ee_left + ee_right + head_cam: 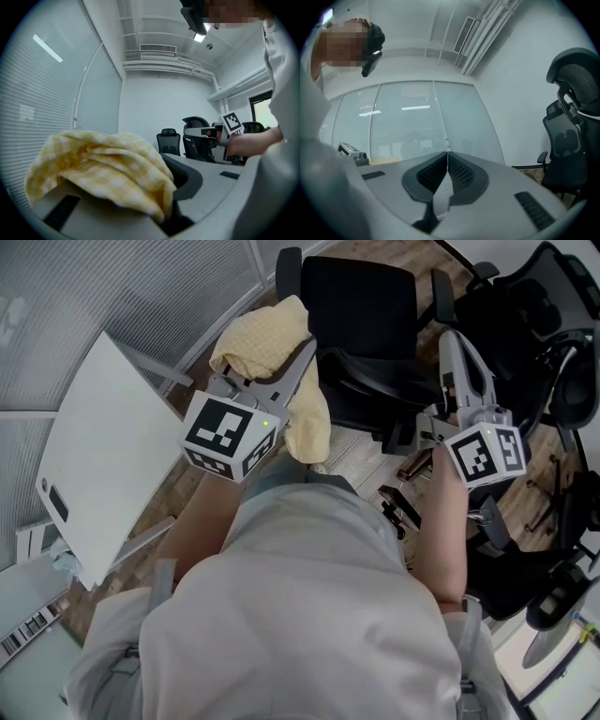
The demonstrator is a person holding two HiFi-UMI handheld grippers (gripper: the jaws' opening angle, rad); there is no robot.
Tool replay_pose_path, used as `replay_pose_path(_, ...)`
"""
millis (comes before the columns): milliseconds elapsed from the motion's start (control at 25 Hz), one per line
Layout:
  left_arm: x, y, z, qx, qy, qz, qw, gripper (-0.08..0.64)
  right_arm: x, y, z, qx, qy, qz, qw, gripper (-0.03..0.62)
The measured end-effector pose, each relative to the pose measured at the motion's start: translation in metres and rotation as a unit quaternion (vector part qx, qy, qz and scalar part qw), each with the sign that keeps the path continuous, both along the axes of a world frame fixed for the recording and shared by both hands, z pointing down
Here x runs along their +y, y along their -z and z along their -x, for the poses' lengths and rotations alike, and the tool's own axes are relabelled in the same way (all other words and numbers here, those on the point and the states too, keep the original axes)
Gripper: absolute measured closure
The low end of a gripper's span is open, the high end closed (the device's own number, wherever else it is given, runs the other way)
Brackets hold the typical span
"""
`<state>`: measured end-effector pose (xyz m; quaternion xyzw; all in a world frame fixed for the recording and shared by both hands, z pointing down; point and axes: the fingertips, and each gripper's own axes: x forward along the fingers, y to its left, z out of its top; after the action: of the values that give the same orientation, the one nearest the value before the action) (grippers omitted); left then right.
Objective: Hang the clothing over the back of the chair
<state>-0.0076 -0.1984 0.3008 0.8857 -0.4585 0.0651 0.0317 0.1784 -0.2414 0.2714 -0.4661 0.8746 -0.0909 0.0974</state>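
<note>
Office room: wood floor (370, 454), glass wall with blinds (94, 296) on the left, white counter (103, 456) beside it.

We see the yellow checked cloth (272, 348) bunched up and held in the air at the front end of the left gripper (300, 357). It is not hung on anything. One fold hangs down below the gripper. From the head view it sits just left of the black office chair (361, 306), near the armrest (288, 266) on the glass-wall side. We can't tell whether it touches the chair.

In the left gripper view the cloth is heaped over one finger and runs down into the gap. The fingers (187, 176) are clamped on it there.

The right gripper (453, 343) is on the other side of the same chair, close to the opposite armrest (441, 287) and well apart from the cloth. In its own view the fingers (461, 171) are pressed together along their length with nothing between them. That view looks towards the glass wall.

Both of the person's forearms reach forward, and a light top (309, 615) fills the lower middle of the head view.

Further out, more black chairs (553, 324) crowd the right side. One of them, with a mesh headrest, also shows at the right edge of the right gripper view.
</note>
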Motion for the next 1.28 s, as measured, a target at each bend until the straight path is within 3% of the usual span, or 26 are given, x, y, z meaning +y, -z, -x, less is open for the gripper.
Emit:
replay_pose_path(520, 0.005, 0.003, 0.0, -0.015, -0.074, 0.005, 0.9972, 0.468, 0.014, 0.007, 0.005, -0.012, -0.047, -0.001, 0.999, 0.571)
replay_pose_path(1280, -0.016, 0.005, -0.002, -0.005, -0.153, 0.008, 0.9882, 0.468, 0.013, 0.013, 0.005, -0.012, -0.101, -0.002, 0.995, 0.571)
